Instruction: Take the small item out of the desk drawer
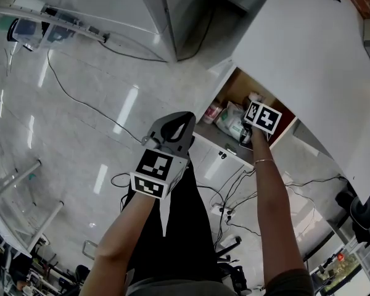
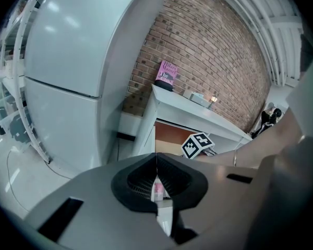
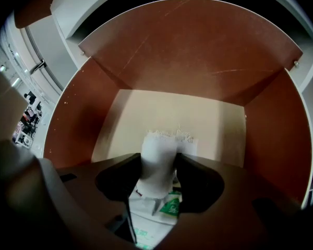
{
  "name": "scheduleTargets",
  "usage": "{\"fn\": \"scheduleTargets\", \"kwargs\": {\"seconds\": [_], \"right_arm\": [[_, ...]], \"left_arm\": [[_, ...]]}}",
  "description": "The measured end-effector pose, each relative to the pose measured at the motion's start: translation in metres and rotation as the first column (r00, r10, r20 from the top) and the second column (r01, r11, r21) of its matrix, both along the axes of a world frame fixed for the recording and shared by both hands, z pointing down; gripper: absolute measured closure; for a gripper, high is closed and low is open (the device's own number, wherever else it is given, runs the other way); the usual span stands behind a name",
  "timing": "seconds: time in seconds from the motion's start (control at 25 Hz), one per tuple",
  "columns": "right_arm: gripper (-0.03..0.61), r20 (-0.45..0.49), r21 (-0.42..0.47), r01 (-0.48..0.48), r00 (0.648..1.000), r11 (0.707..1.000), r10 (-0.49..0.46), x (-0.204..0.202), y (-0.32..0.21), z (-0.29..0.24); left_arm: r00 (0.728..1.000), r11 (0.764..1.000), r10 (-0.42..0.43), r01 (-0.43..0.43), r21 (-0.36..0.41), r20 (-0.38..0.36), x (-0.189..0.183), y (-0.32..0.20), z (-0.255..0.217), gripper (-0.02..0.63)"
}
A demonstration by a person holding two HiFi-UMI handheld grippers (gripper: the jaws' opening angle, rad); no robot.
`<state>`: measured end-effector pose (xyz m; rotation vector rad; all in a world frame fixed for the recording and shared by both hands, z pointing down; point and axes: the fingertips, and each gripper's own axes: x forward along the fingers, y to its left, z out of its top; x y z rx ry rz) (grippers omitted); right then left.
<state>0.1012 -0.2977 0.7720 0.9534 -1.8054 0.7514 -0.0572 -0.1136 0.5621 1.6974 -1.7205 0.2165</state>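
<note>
The desk drawer stands pulled out under the white desk top. My right gripper reaches down into it, its marker cube on top. In the right gripper view the jaws close on the end of a small white packet, which stands upright between them over the drawer's pale floor. A second packet with green print lies beneath. My left gripper hangs shut and empty in front of the drawer, tips touching.
A pink-lidded jar and a crumpled bag lie in the drawer's near part. Cables trail over the pale floor, and a power strip sits below the desk. A tall white cabinet stands left of the desk.
</note>
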Motion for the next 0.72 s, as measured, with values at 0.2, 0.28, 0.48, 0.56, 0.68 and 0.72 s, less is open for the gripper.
{"fn": "scheduleTargets", "kwargs": {"seconds": [0.2, 0.28, 0.48, 0.56, 0.68, 0.72], "right_arm": [[0.394, -0.003, -0.017, -0.056, 0.998, 0.998, 0.056, 0.000, 0.003, 0.000], [0.399, -0.007, -0.017, -0.062, 0.998, 0.998, 0.062, -0.001, 0.004, -0.002], [0.402, 0.010, 0.002, -0.031, 0.999, 1.000, 0.031, -0.001, 0.006, -0.016], [0.402, 0.029, 0.010, -0.028, 0.999, 1.000, 0.028, -0.003, 0.009, -0.023], [0.403, 0.058, 0.017, -0.031, 0.998, 0.999, 0.029, -0.004, 0.015, -0.034], [0.403, 0.065, 0.020, -0.029, 0.998, 0.999, 0.027, -0.004, 0.018, -0.038]], "left_arm": [[1.000, 1.000, 0.003, -0.003, 0.004, -0.004, 0.000, 0.001, -0.004, 0.592], [1.000, 1.000, 0.006, -0.006, 0.006, -0.003, -0.001, 0.001, -0.006, 0.591], [1.000, 1.000, 0.015, -0.015, 0.002, -0.005, -0.004, 0.003, -0.008, 0.592], [1.000, 1.000, 0.016, -0.016, 0.010, 0.000, -0.006, 0.002, -0.010, 0.592], [1.000, 1.000, 0.017, -0.017, 0.019, 0.000, -0.007, 0.001, -0.013, 0.592], [1.000, 1.000, 0.019, -0.019, 0.023, -0.001, -0.007, 0.000, -0.014, 0.592]]}}
